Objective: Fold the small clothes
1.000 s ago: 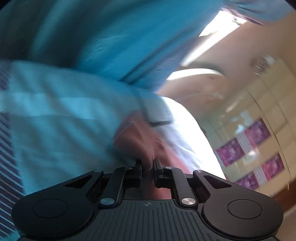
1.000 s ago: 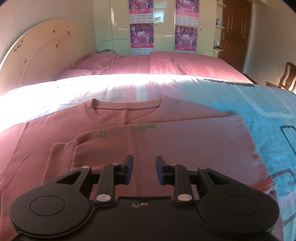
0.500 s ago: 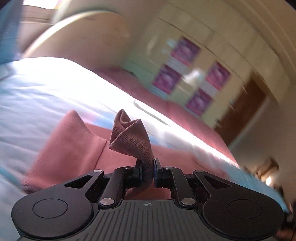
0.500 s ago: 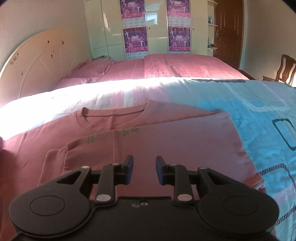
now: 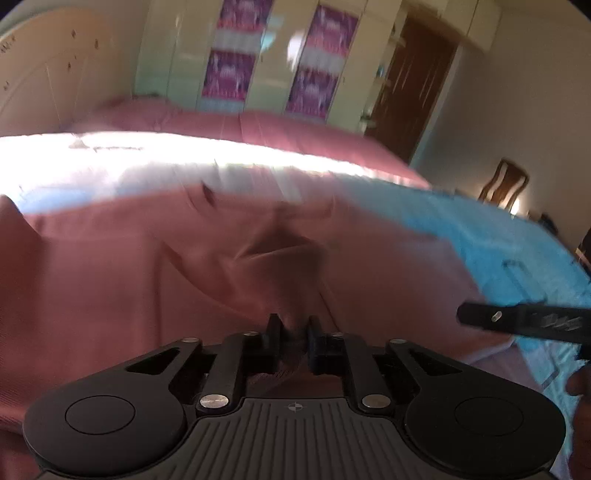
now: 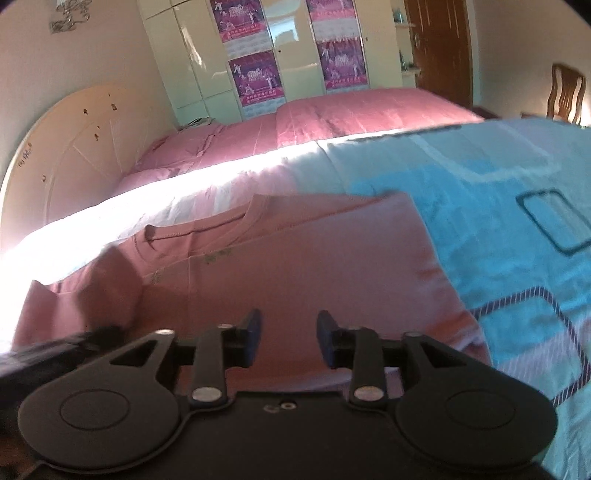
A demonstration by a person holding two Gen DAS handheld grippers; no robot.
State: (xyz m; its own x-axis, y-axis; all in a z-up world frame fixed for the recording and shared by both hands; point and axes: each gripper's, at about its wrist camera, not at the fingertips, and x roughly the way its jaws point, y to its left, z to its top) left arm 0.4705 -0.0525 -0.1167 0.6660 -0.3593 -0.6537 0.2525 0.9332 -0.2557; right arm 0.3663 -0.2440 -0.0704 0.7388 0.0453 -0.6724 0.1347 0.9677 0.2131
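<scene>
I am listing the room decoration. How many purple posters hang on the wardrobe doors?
4, in the right wrist view: upper left poster, lower left poster, upper right poster, lower right poster. The picture's top edge cuts the upper ones, so more may be hidden.

One pink sweater [image 6: 314, 266] is lying on one blue bedspread [image 6: 498, 221]; four purple posters [image 6: 255, 79] are hanging; one wooden chair [image 6: 565, 96] is standing.

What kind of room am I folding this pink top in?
Most likely a bedroom: a bed with a cream arched headboard, a pink quilt, and a glossy cream wardrobe behind it.
</scene>
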